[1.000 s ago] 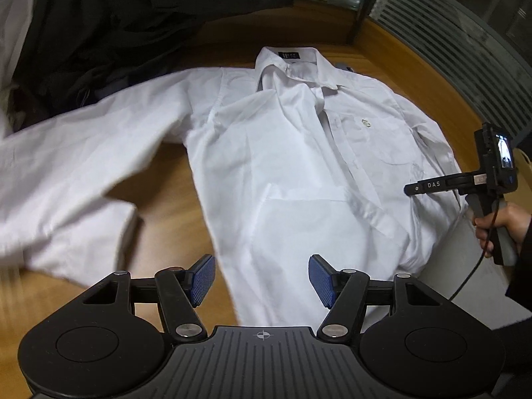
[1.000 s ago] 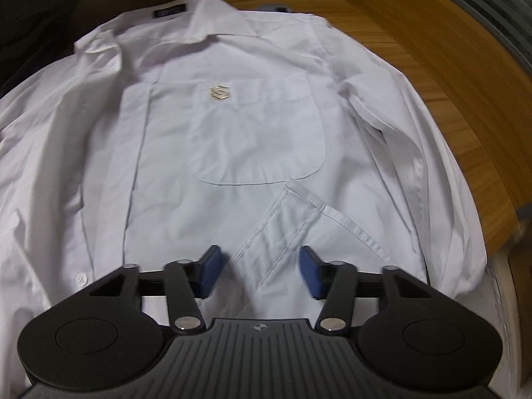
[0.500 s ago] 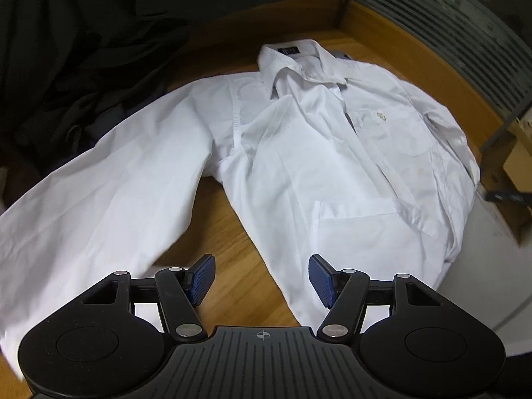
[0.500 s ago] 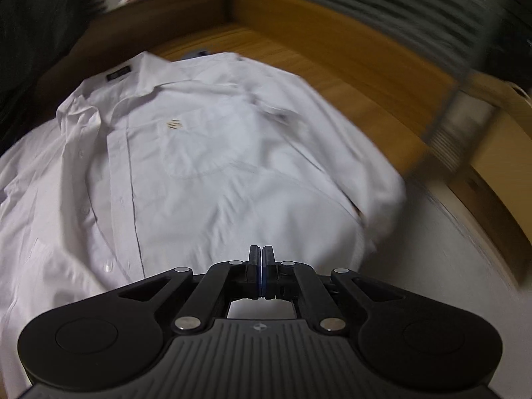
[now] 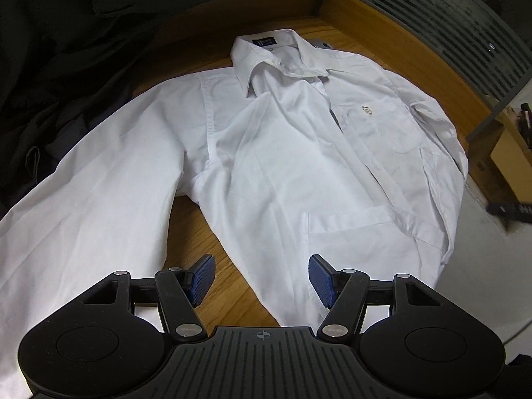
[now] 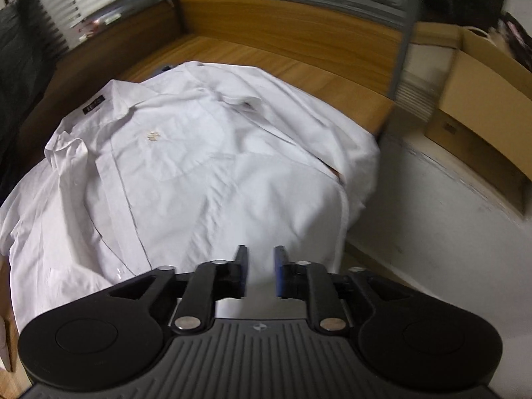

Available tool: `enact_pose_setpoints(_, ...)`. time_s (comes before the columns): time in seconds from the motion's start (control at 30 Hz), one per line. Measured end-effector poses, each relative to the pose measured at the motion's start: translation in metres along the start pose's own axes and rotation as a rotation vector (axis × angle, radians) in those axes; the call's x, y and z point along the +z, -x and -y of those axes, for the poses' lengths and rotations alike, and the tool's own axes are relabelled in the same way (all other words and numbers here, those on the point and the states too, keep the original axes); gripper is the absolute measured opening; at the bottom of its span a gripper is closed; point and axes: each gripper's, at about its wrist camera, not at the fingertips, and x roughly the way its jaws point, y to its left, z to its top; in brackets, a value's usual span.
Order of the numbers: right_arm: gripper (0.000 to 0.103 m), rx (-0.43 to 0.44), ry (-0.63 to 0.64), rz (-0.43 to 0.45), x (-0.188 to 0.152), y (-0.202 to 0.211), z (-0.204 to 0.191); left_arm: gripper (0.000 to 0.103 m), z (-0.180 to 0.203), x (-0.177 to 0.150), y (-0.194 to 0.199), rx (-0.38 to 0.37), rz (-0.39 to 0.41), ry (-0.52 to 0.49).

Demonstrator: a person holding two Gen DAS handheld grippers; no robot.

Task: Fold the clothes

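Since a second ago the right sleeve has been laid across the white dress shirt, so one side fold looks done. Left sleeve remains spread at frame left on the wood-grain desk. Left gripper gapes wide, empty; right gripper has reopened narrowly (nothing held). Thin, creased cotton, stiff collar.

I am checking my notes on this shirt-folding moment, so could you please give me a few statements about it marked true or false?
1. The white shirt lies collar up on the wooden table. True.
2. The left gripper has its jaws closed on a sleeve. False: they stand wide apart, holding nothing.
3. The right gripper has a gap between its jaws. True.
4. Both sleeves are folded across the chest. False: one sleeve lies spread out sideways.
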Motion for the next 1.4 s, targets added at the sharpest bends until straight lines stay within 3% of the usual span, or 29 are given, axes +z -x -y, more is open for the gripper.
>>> enact_pose_setpoints(0.03, 0.038, 0.0, 0.011, -0.004, 0.006, -0.009, -0.005, 0.065, 0.0, -0.001, 0.001, 0.002, -0.003, 0.001)
enact_pose_setpoints(0.2, 0.045, 0.001, 0.064, -0.021, 0.038, -0.052, -0.03, 0.066, -0.002, -0.006, 0.005, 0.023, -0.01, 0.026)
enact_pose_setpoints(0.37, 0.06, -0.013, 0.119, -0.044, 0.064, -0.093, -0.051, 0.067, -0.005, -0.014, 0.013, 0.052, -0.012, 0.063)
enact_pose_setpoints(0.6, 0.061, -0.057, 0.151, -0.065, 0.074, -0.127, -0.058, 0.068, -0.01, -0.017, 0.017, 0.089, -0.015, 0.11)
enact_pose_setpoints(0.63, 0.059, -0.057, 0.143, -0.061, 0.075, -0.128, -0.057, 0.068, -0.011, -0.017, 0.017, 0.091, -0.017, 0.114)
enact_pose_setpoints(0.73, 0.024, -0.063, 0.116, -0.056, 0.078, -0.126, -0.052, 0.068, -0.012, -0.013, 0.015, 0.093, -0.025, 0.117)
enact_pose_setpoints(0.83, 0.007, -0.07, 0.082, -0.056, 0.078, -0.123, -0.042, 0.068, -0.014, -0.006, 0.011, 0.087, -0.032, 0.116)
enact_pose_setpoints(1.13, 0.006, -0.083, -0.073, 0.014, 0.055, -0.063, 0.0, 0.068, -0.016, 0.015, -0.012, 0.054, -0.066, 0.042)
enact_pose_setpoints(1.4, 0.006, -0.109, -0.232, 0.051, -0.016, 0.019, 0.042, 0.068, -0.019, 0.029, -0.033, 0.02, -0.092, -0.049)
